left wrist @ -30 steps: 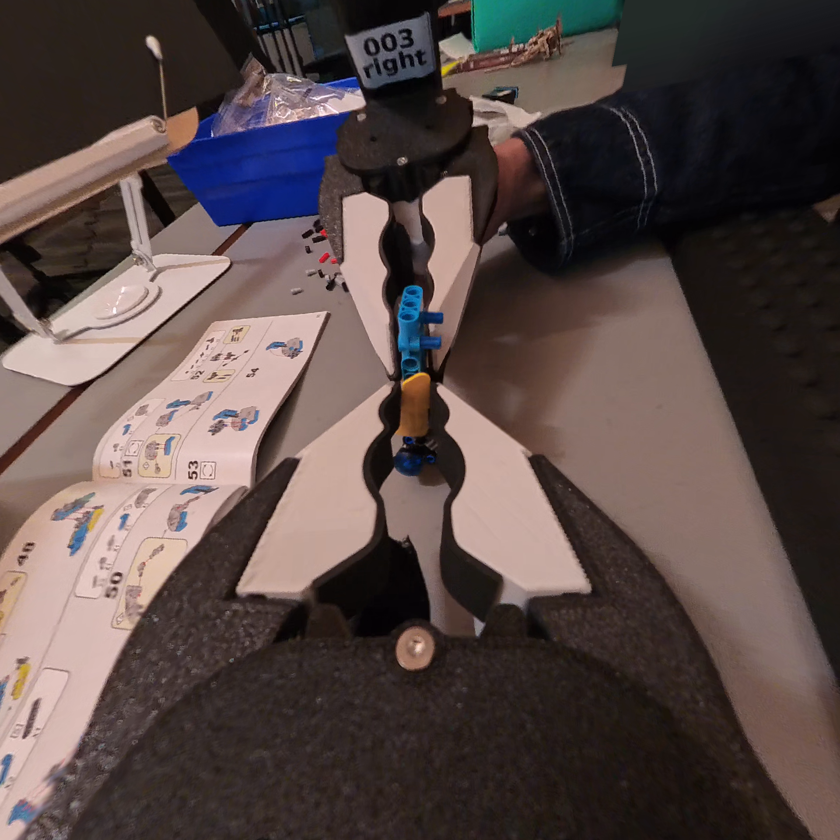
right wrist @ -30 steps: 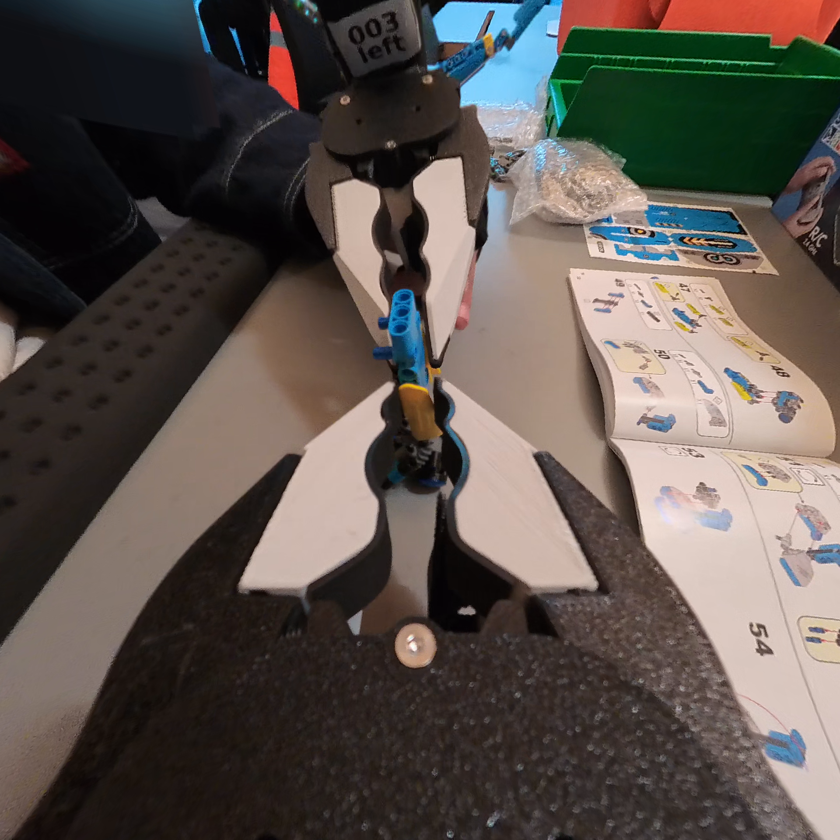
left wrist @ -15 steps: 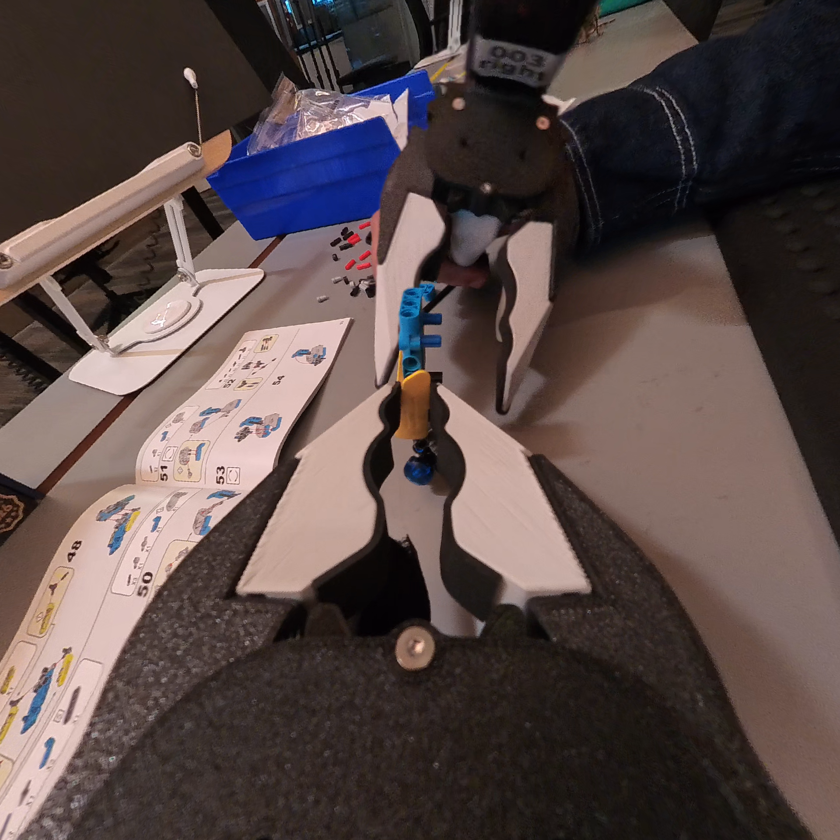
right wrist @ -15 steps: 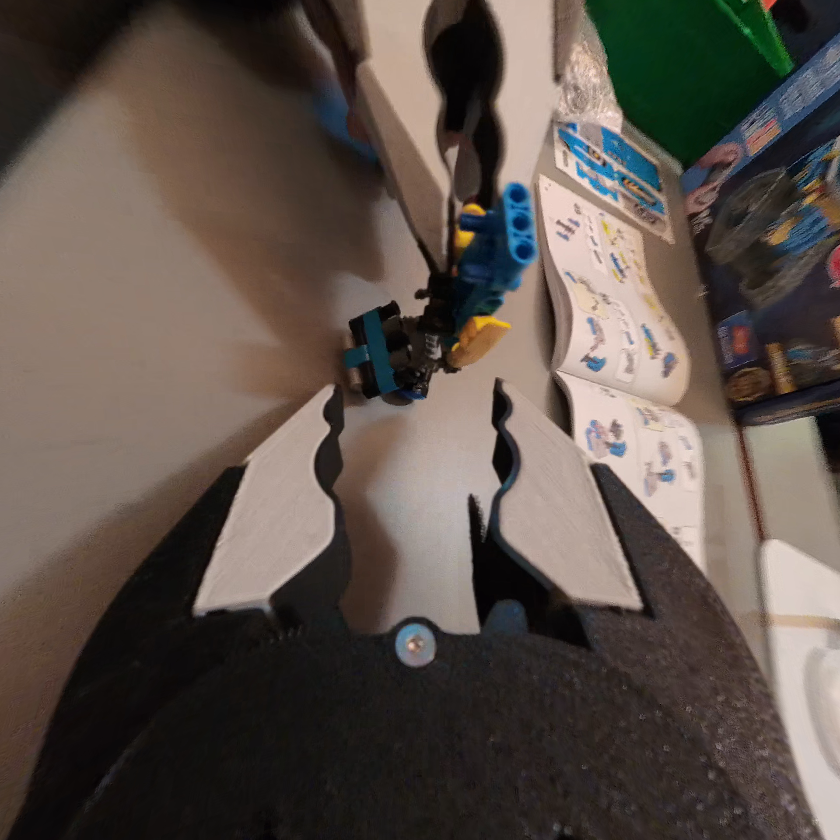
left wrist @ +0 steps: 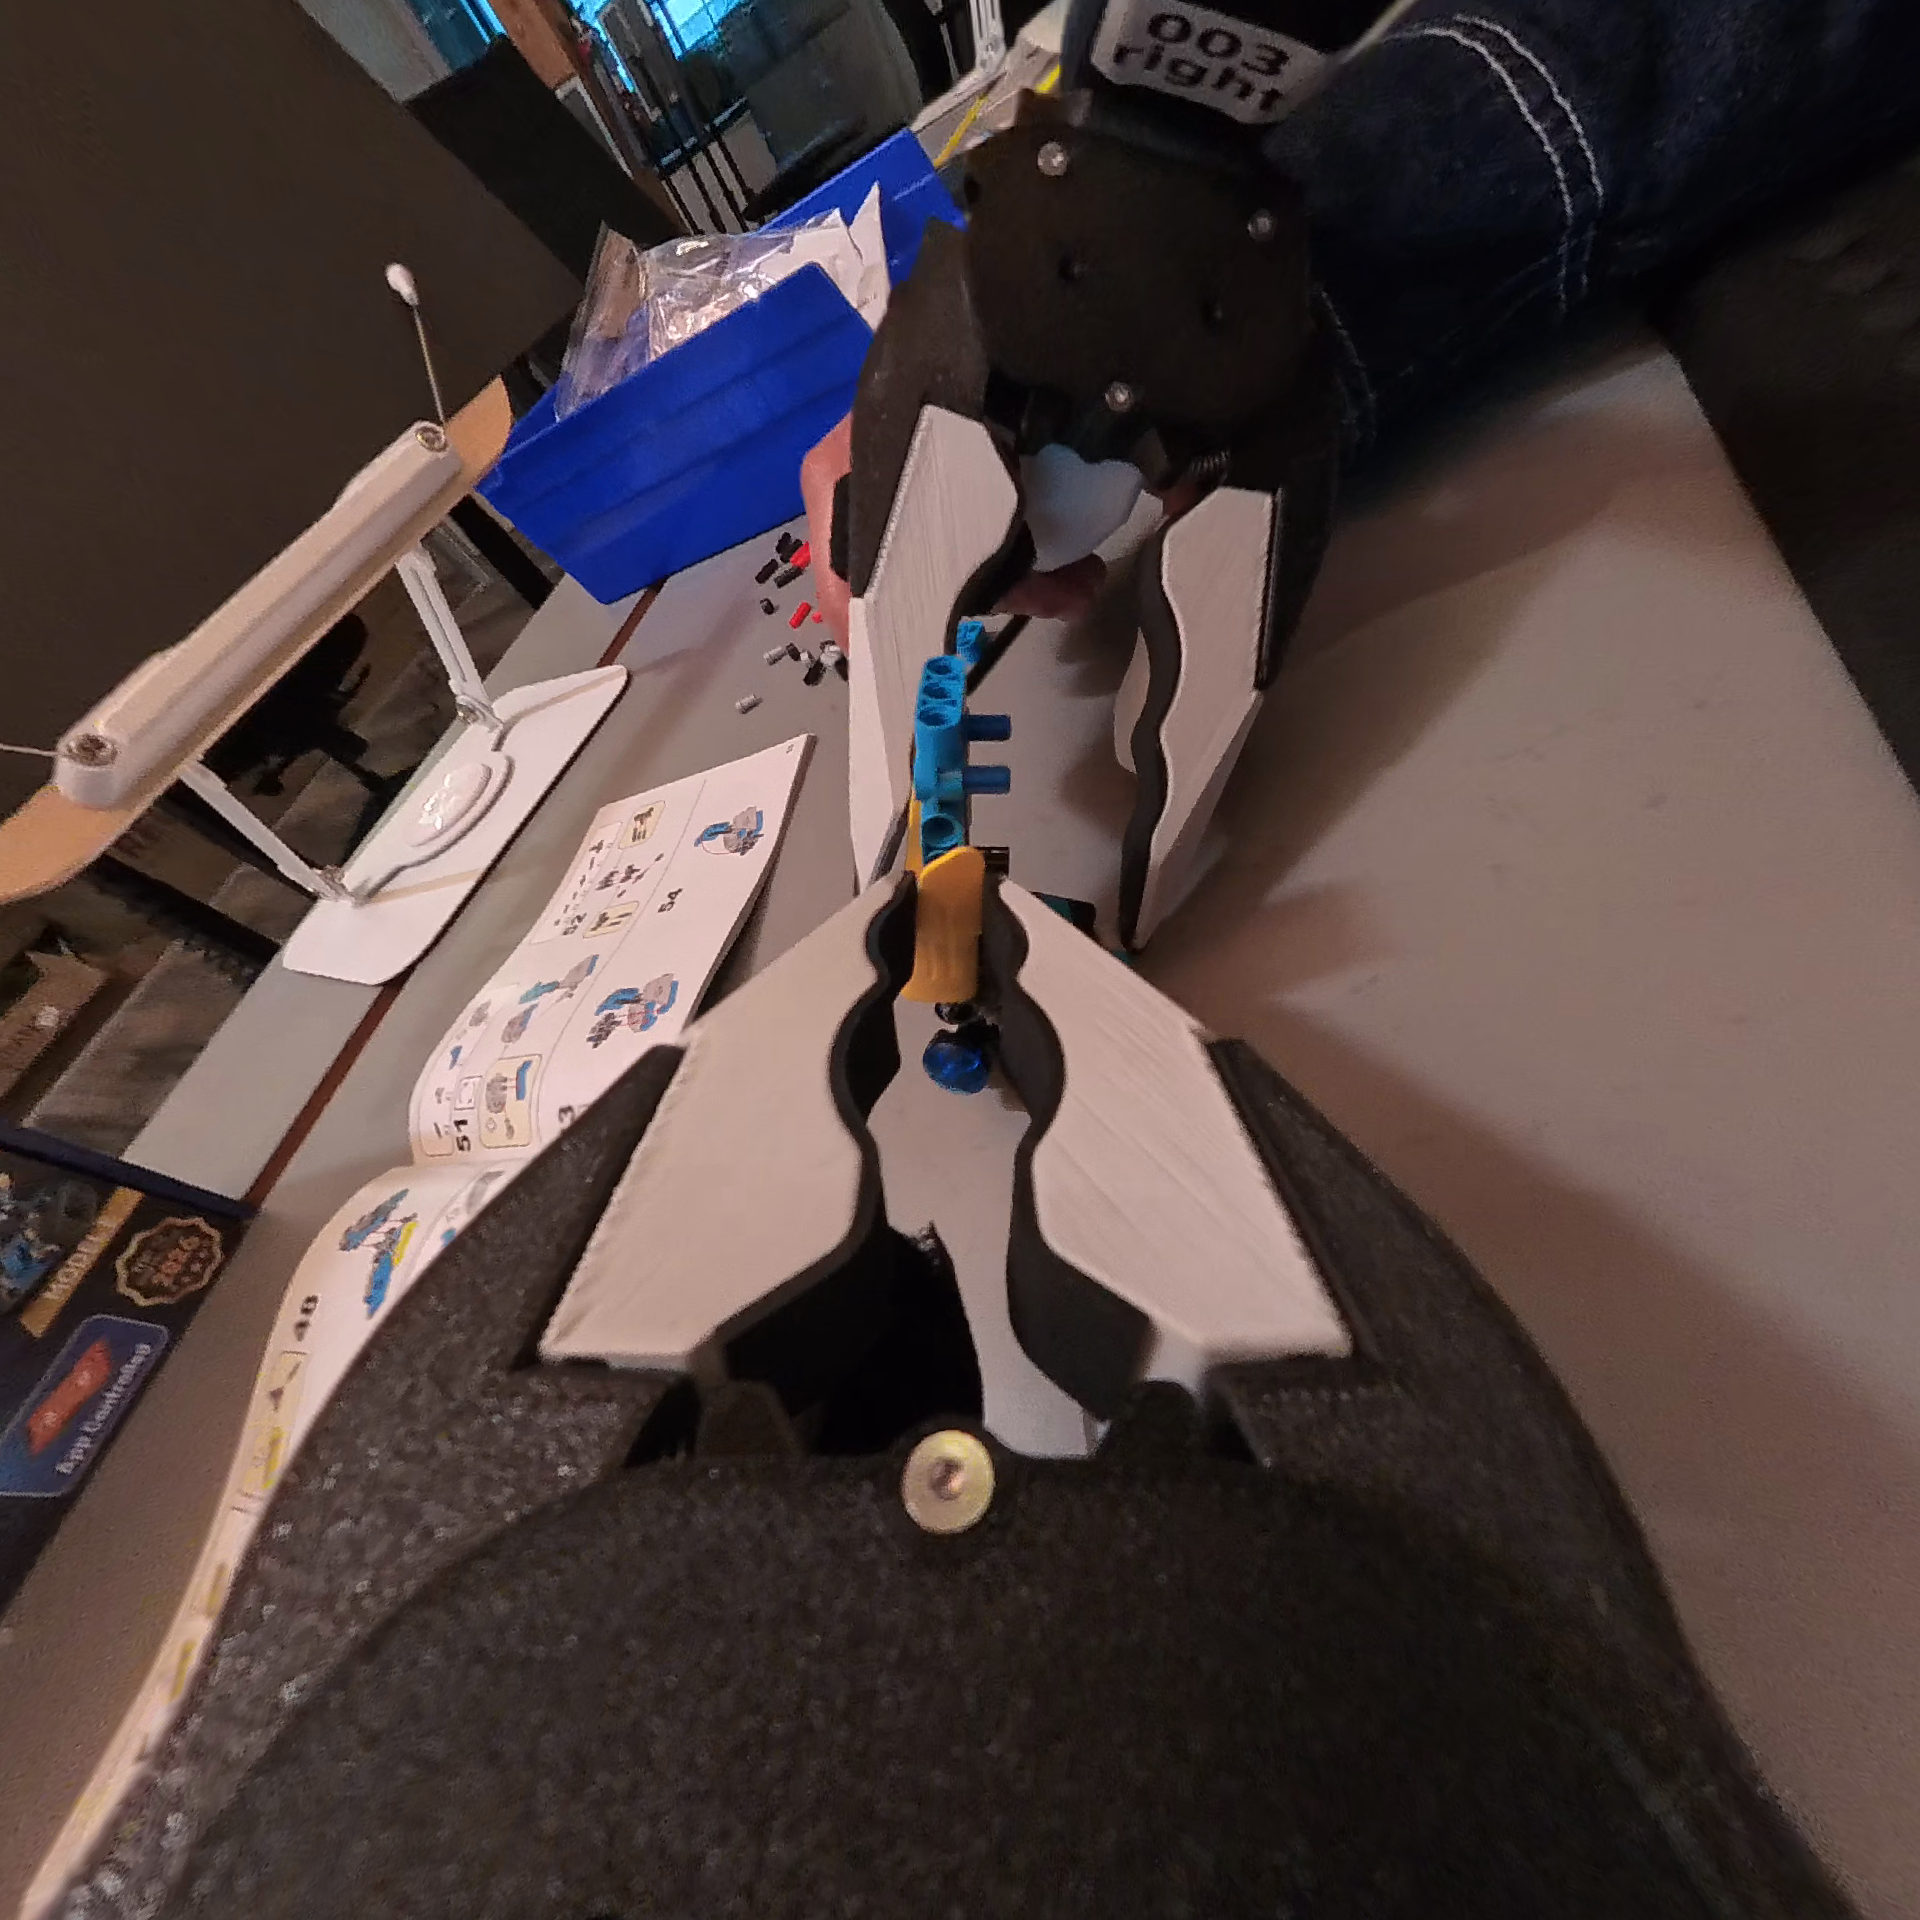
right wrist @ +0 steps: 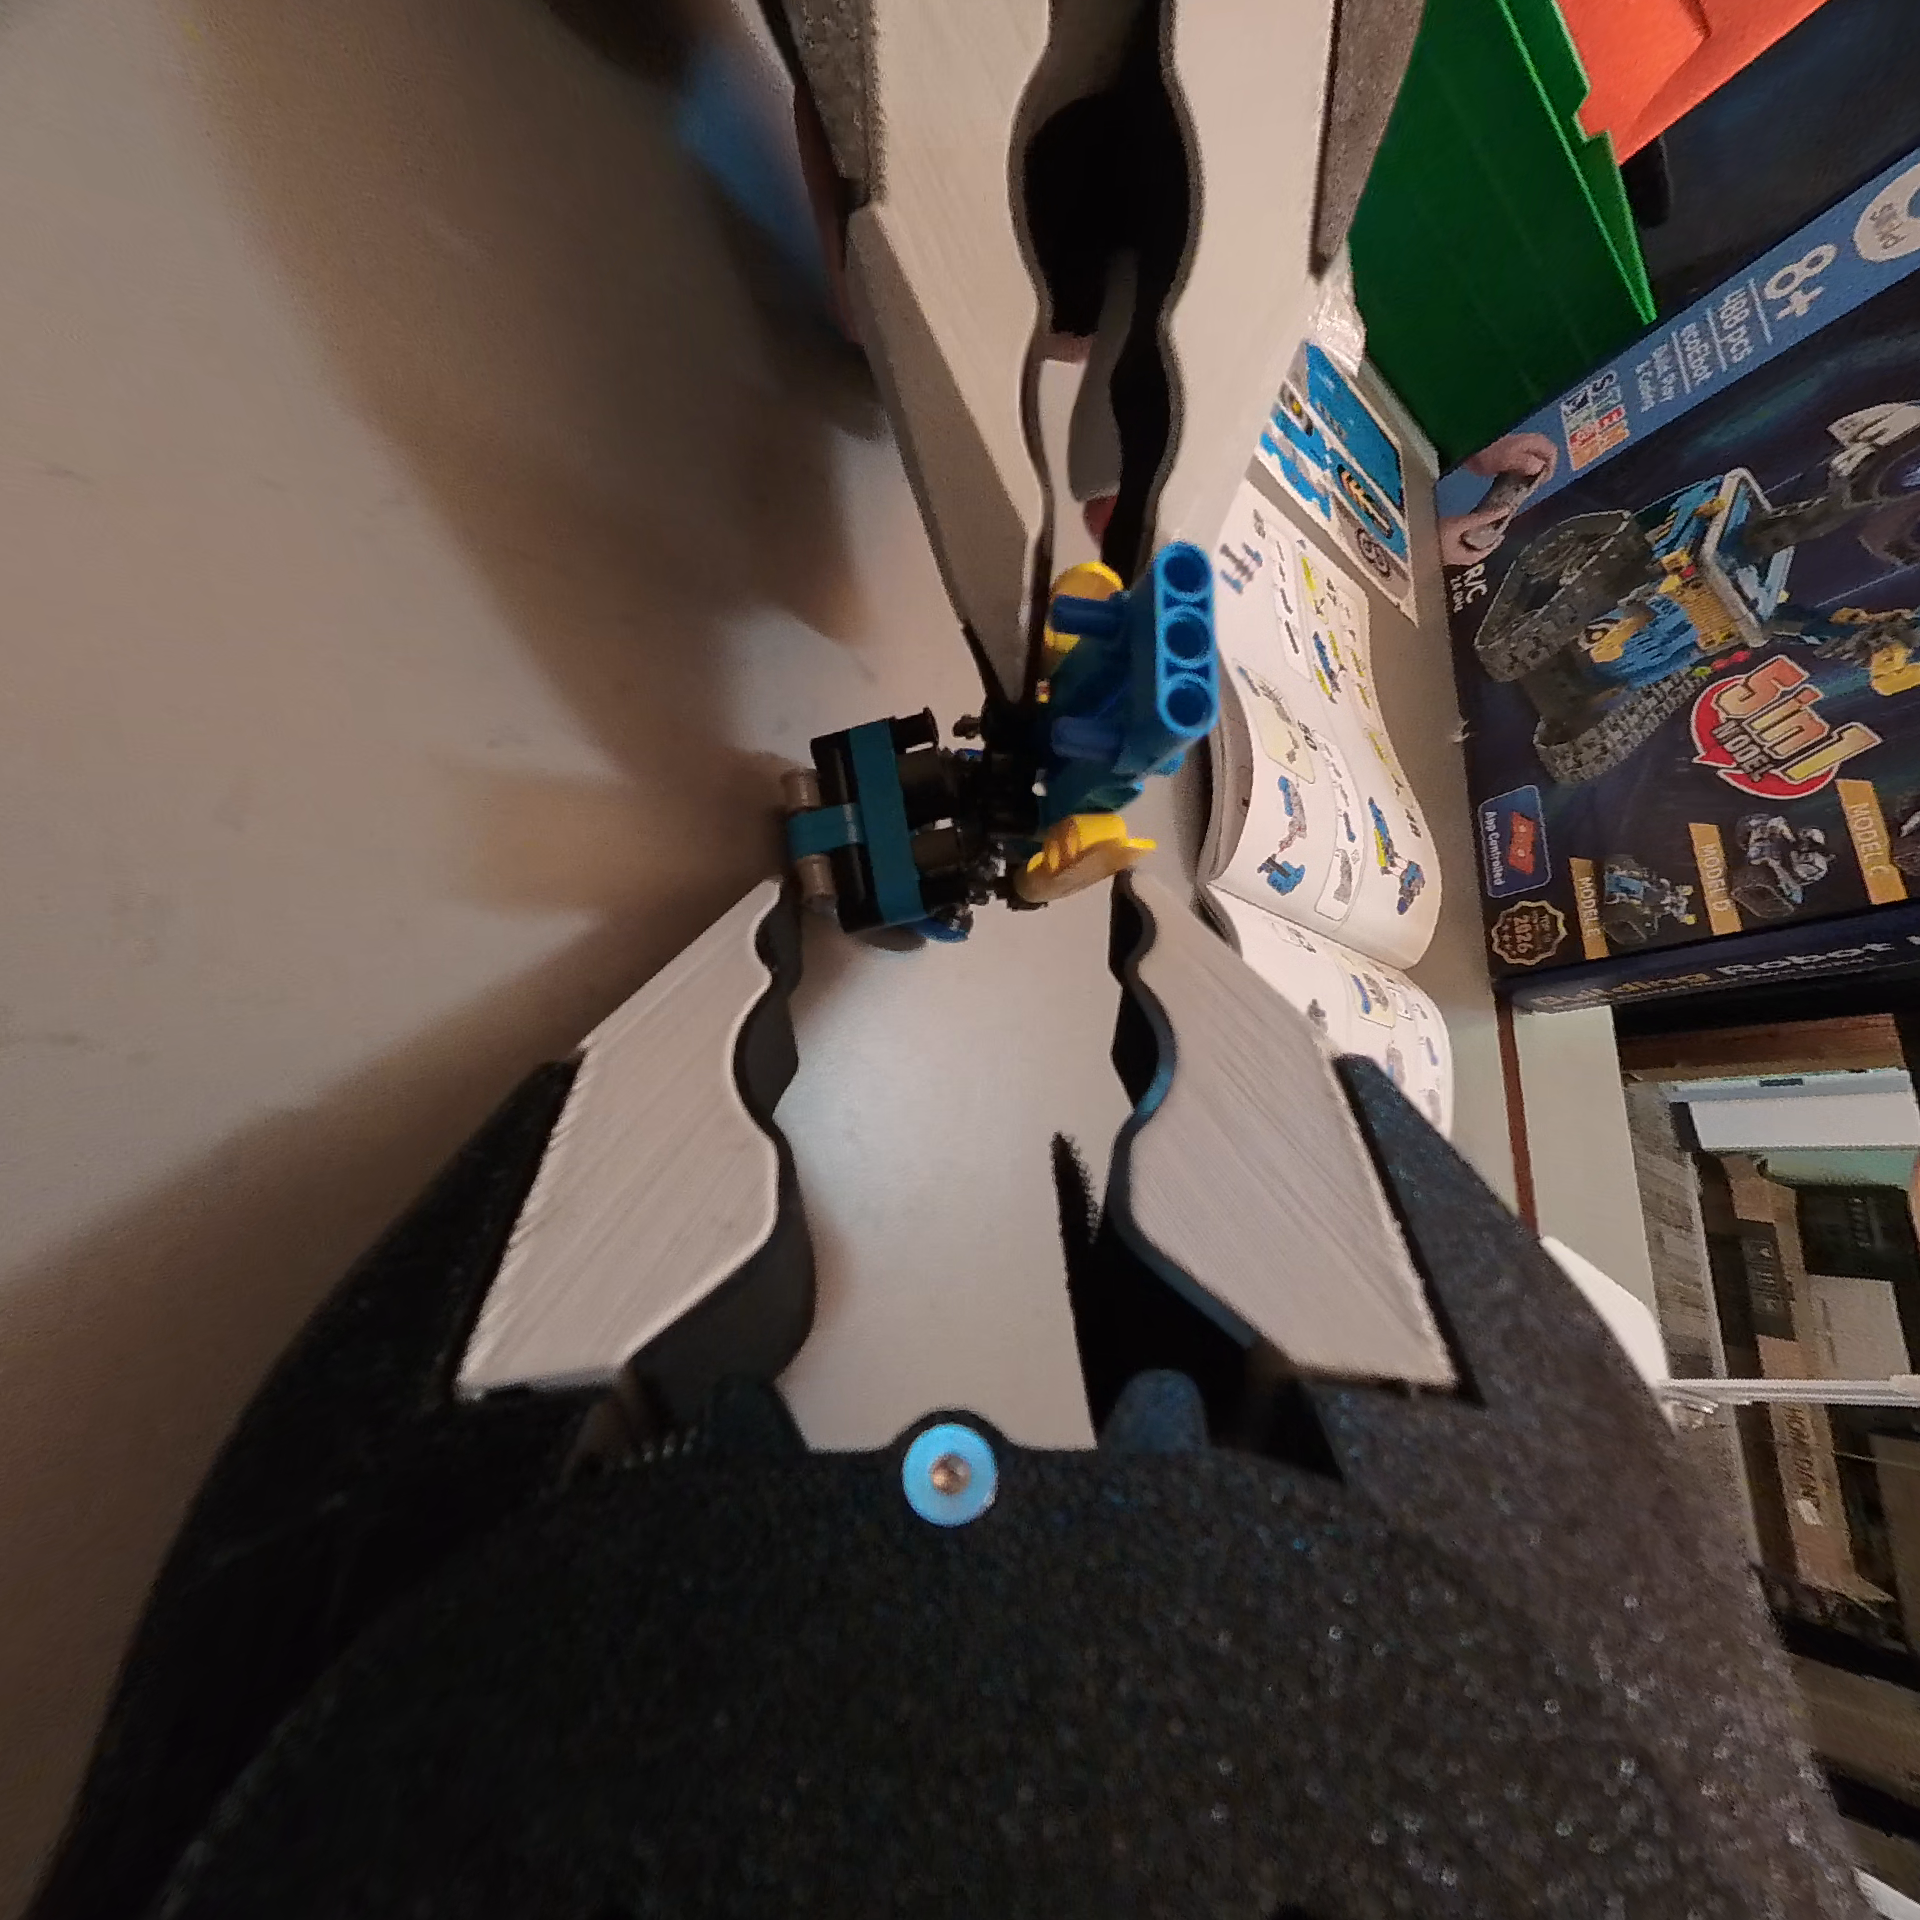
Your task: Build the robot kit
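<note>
A small brick assembly [left wrist: 940, 748] of a light blue beam with pegs, a yellow piece and black and dark blue parts hangs just above the grey table [left wrist: 1507, 935]. My left gripper [left wrist: 940, 904] is shut on its yellow end. In the right wrist view the assembly [right wrist: 987, 769] shows side-on, with the left gripper's white fingers [right wrist: 935, 416] closed on it from behind. My right gripper [right wrist: 951, 904] is open, its tips just short of the assembly on either side, not touching it. Its spread fingers [left wrist: 925, 644] flank the blue beam in the left wrist view.
An open instruction booklet [left wrist: 623, 935] lies left of the grippers. Behind it are a blue bin [left wrist: 686, 436] with plastic bags, loose small pieces [left wrist: 800, 644] and a white stand [left wrist: 457, 821]. A toy box [right wrist: 1704, 675] and a green bin [right wrist: 1486, 229] are beyond the booklet. A sleeved arm [left wrist: 1558, 208] holds the right gripper. The grippers are tip to tip, or close to it.
One second ago both grippers were shut on the assembly. My right gripper has opened, let go of it and rolled sideways. My left gripper still holds it.
</note>
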The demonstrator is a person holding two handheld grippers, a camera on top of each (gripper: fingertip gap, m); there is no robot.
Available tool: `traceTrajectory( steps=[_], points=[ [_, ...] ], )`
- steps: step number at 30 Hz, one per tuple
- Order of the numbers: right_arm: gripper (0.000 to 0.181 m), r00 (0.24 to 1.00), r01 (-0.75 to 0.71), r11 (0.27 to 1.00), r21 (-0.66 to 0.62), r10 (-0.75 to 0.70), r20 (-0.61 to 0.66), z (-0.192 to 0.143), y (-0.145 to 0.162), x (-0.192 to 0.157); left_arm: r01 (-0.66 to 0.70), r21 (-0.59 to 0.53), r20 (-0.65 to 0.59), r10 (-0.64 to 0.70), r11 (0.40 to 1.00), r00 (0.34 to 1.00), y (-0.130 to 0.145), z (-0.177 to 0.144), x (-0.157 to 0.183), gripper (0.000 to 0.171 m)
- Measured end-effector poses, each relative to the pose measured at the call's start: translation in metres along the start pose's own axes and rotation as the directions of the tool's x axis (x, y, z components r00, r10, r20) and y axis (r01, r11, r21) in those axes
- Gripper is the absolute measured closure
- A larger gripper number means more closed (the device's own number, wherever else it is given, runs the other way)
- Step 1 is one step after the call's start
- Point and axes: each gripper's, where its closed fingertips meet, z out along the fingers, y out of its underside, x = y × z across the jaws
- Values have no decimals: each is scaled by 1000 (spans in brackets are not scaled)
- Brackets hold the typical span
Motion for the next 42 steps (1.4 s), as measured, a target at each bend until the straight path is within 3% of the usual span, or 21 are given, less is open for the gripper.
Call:
traceTrajectory(
  steps=[14, 29, 42],
  points=[
    [121, 999, -25, 1000, -10, 25, 32, -3, -2, -1, -94, 2, 21, 93, 996, 995, 1, 0, 3, 160],
    [126, 992, 124, 987, -100, -124, 7, -3, 2, 5, -128, 3, 37, 128, 992, 991, 0, 0, 3, 160],
    [133, 993, 122, 988, -94, -122, 3, 0, 2, 4, -173, 1, 43, 173, 985, 984, 3, 0, 4, 159]
  ],
)
